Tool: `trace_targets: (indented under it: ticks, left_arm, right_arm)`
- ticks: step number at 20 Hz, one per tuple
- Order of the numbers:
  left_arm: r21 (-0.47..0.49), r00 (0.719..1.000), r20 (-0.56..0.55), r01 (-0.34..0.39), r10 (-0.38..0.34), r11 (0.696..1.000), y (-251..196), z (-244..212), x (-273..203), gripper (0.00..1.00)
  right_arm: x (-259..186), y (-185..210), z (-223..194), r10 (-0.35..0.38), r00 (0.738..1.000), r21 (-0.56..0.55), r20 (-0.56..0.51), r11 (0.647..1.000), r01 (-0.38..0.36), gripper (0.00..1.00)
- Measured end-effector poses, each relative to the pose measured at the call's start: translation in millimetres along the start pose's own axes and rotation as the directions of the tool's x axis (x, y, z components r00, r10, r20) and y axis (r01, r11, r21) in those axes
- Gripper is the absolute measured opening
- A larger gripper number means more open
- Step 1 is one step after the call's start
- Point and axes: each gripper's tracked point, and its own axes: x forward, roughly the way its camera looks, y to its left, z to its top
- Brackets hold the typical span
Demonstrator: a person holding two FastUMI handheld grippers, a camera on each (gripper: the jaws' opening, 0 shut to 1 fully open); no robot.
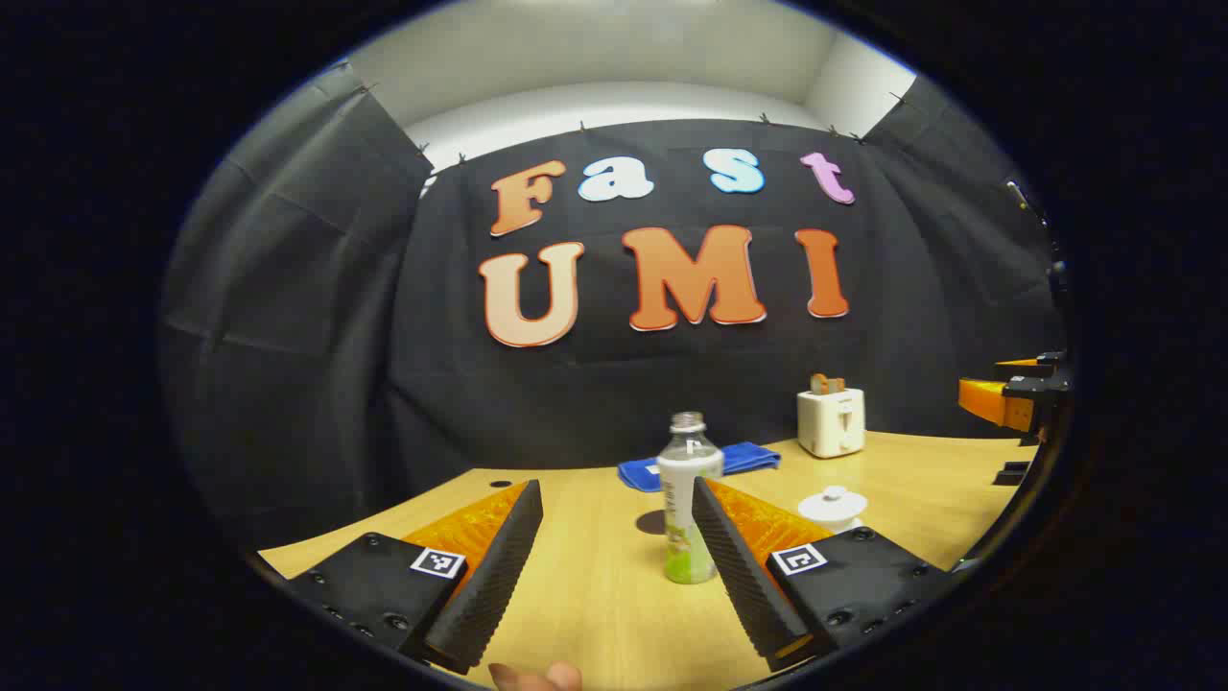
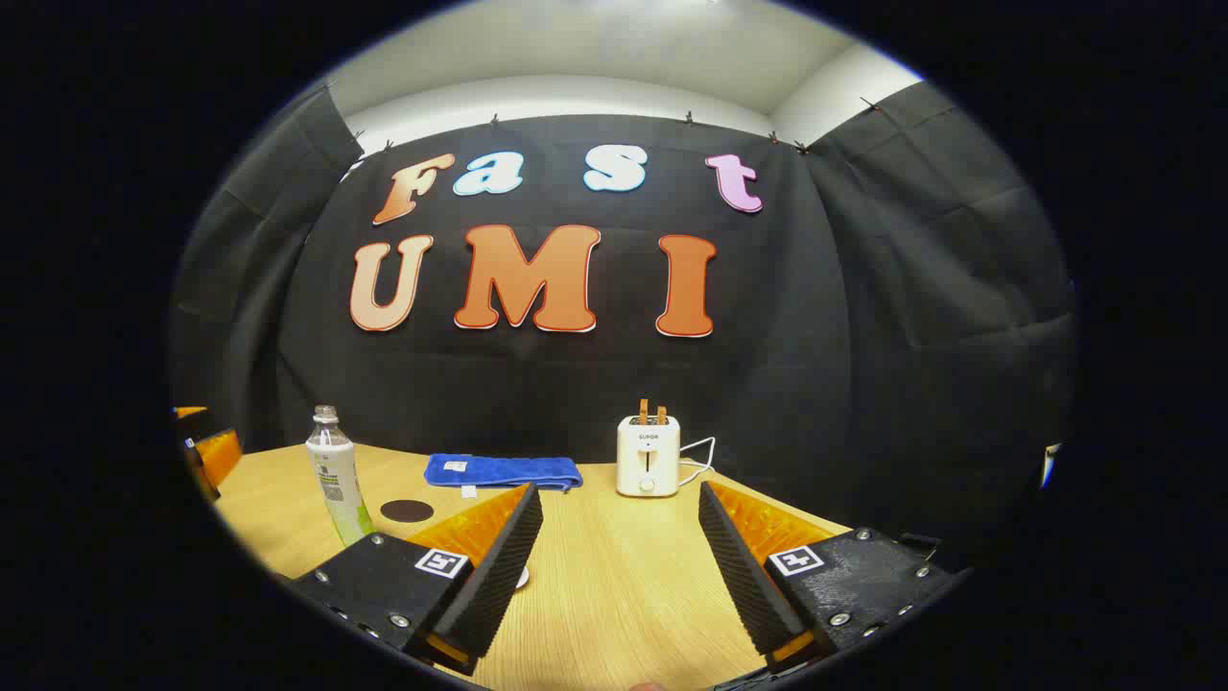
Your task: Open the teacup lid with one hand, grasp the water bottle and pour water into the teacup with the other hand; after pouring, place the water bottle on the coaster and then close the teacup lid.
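Note:
In the left gripper view an uncapped clear bottle (image 1: 689,499) with a white and green label stands upright on the wooden table (image 1: 595,595). It is just ahead of my open left gripper (image 1: 615,491), close to the gripper's right finger. A dark round coaster (image 1: 652,522) lies just behind the bottle. The white lidded teacup (image 1: 833,506) sits to the right, partly hidden by that finger. In the right gripper view my right gripper (image 2: 619,494) is open over bare table, with the bottle (image 2: 336,475) and coaster (image 2: 407,511) far to its left.
A white toaster (image 1: 831,420) (image 2: 649,455) and a folded blue cloth (image 1: 700,463) (image 2: 504,470) lie at the back by the black wall. The other gripper (image 1: 1007,398) shows at the right edge of the left gripper view. A fingertip (image 1: 537,677) shows at the bottom.

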Motion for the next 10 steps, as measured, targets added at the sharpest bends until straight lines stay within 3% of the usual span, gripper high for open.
trace_targets:
  ticks: [7,10]
  left_arm:
    - [-0.009,0.989,-0.114,-0.098,0.096,0.995,36,-79,57,1.0]
    - [-0.015,0.984,-0.159,-0.087,0.083,0.996,33,-99,71,0.96]
  right_arm:
    - [32,16,-34,0.013,0.996,-0.027,-0.085,1.0,-0.016,1.0]
    - [40,18,-45,0.015,0.993,-0.039,-0.116,0.999,-0.02,0.98]
